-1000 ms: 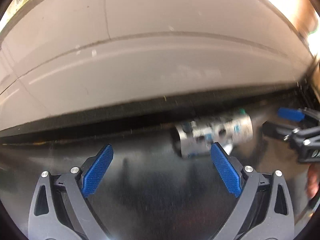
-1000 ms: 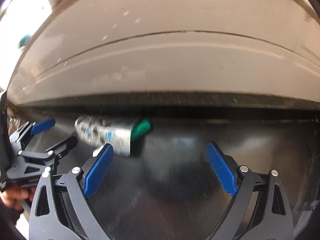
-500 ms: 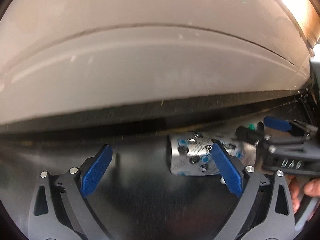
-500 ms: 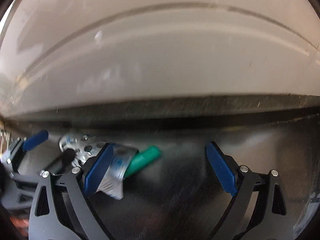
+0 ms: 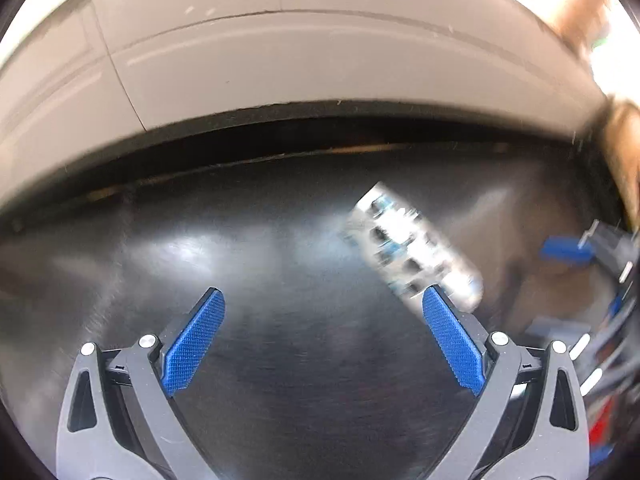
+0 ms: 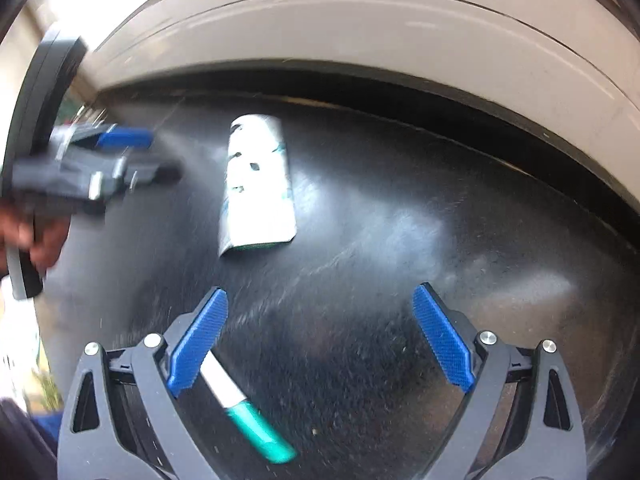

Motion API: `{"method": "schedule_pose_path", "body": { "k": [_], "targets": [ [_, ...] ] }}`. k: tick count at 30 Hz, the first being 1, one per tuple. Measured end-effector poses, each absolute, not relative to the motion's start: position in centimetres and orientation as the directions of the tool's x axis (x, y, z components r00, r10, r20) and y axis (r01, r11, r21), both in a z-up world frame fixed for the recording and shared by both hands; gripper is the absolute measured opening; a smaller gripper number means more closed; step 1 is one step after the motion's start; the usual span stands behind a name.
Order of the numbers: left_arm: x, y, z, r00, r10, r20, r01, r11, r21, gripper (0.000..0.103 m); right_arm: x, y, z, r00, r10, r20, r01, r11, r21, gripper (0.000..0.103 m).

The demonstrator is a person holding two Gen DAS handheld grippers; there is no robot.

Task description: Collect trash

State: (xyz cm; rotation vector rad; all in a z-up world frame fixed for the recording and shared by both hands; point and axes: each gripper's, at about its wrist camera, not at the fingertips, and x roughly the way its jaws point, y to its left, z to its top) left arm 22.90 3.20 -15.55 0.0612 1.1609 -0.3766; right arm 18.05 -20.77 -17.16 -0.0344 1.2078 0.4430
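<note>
A silver blister pack (image 5: 412,246) lies flat on the dark glossy tabletop (image 5: 280,280), just ahead of my left gripper's right finger. It also shows in the right wrist view (image 6: 258,182), ahead and left of my right gripper. My left gripper (image 5: 324,336) is open and empty. My right gripper (image 6: 320,336) is open and empty. A white marker with a green cap (image 6: 248,416) lies on the table beside its left finger (image 6: 196,348). The left gripper also shows at the left of the right wrist view (image 6: 132,152).
A pale grey wall (image 5: 320,60) rises behind the table's far edge, with a dark gap along its foot. The right gripper's blue finger (image 5: 564,250) shows at the right edge of the left wrist view. A hand (image 6: 36,236) holds the left gripper.
Both grippers have pulled back and up from the blister pack. The pack now lies turned on the table, apart from the marker, which lies near my right gripper's left finger.
</note>
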Motion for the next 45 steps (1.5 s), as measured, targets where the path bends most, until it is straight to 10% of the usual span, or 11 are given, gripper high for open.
{"method": "schedule_pose_path", "body": {
  "k": [12, 19, 30, 37, 39, 45],
  "targets": [
    [22.5, -6.8, -19.7, 0.291, -0.087, -0.953, 0.109, 0.992, -0.058, 0.096, 5.8, -16.9, -16.1, 0.209, 0.389, -0.897, -0.592, 0.78, 0.201, 0.086],
    [21.2, -9.4, -20.2, 0.345, -0.068, -0.936, 0.121, 0.992, -0.028, 0.041, 1.5, -14.2, -16.8, 0.271, 0.36, -0.893, -0.597, 0.79, 0.138, 0.079],
    [15.1, -2.5, -14.0, 0.465, -0.084, -0.881, 0.174, 0.985, -0.002, 0.032, -1.6, -11.1, -16.6, 0.214, 0.402, -0.89, -0.664, 0.728, 0.17, 0.075],
    [7.5, 5.2, -11.6, 0.474, -0.048, -0.879, 0.052, 0.998, -0.026, 0.033, -3.2, -8.2, -17.8, 0.24, 0.309, -0.92, -0.673, 0.737, 0.072, 0.049],
    [5.1, 7.3, -11.6, 0.469, -0.03, -0.883, 0.002, 0.999, -0.033, 0.033, -3.5, -7.8, -17.7, 0.252, 0.315, -0.915, -0.661, 0.747, 0.075, 0.015],
    [-1.4, 12.9, -12.5, 0.455, 0.033, -0.89, -0.118, 0.993, -0.023, 0.033, -2.4, -6.1, -16.6, 0.208, 0.322, -0.924, -0.614, 0.778, 0.133, 0.014]
  ]
}}
